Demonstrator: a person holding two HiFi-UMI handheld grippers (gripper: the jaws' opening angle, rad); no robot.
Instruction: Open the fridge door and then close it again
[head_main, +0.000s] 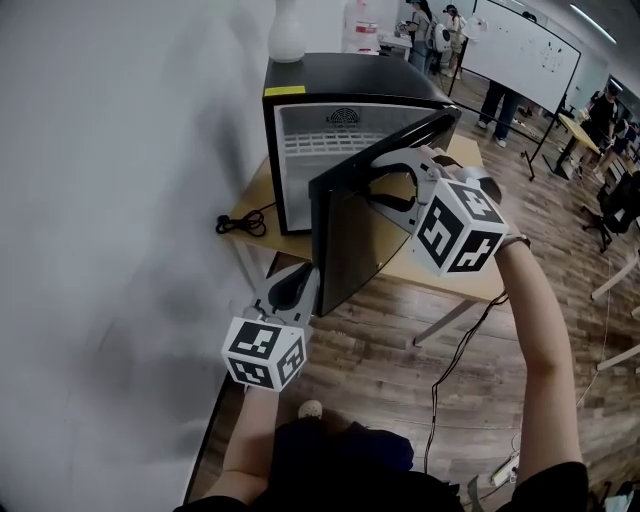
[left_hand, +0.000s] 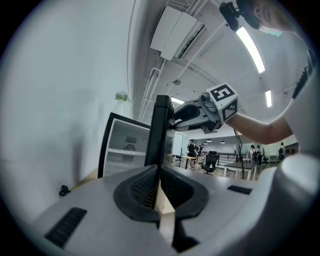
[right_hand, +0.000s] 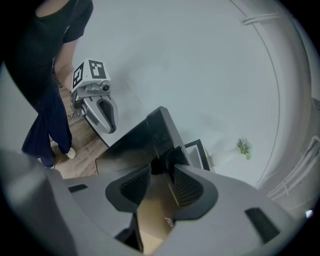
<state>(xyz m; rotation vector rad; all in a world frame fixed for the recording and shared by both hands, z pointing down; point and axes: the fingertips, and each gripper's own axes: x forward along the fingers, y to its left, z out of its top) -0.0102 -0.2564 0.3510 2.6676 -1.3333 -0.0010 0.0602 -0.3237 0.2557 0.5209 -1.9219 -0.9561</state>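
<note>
A black mini fridge (head_main: 350, 78) stands on a wooden table (head_main: 445, 272) against the wall. Its door (head_main: 350, 240) is swung about halfway open, and the white inside (head_main: 330, 140) shows. My right gripper (head_main: 385, 185) reaches over the door's top edge near the free corner and is shut on it; in the right gripper view the door's corner (right_hand: 162, 150) sits between the pad tips of the right gripper (right_hand: 162, 167). My left gripper (head_main: 302, 278) is low at the door's free edge. Its jaws are shut, with the door edge (left_hand: 161, 130) just past the tips of the left gripper (left_hand: 159, 172).
A white vase (head_main: 286, 35) stands on the fridge top. A black cable (head_main: 240, 222) lies coiled on the table beside the wall. A whiteboard (head_main: 525, 50), desks and several people are farther back on the right. The floor is wood plank.
</note>
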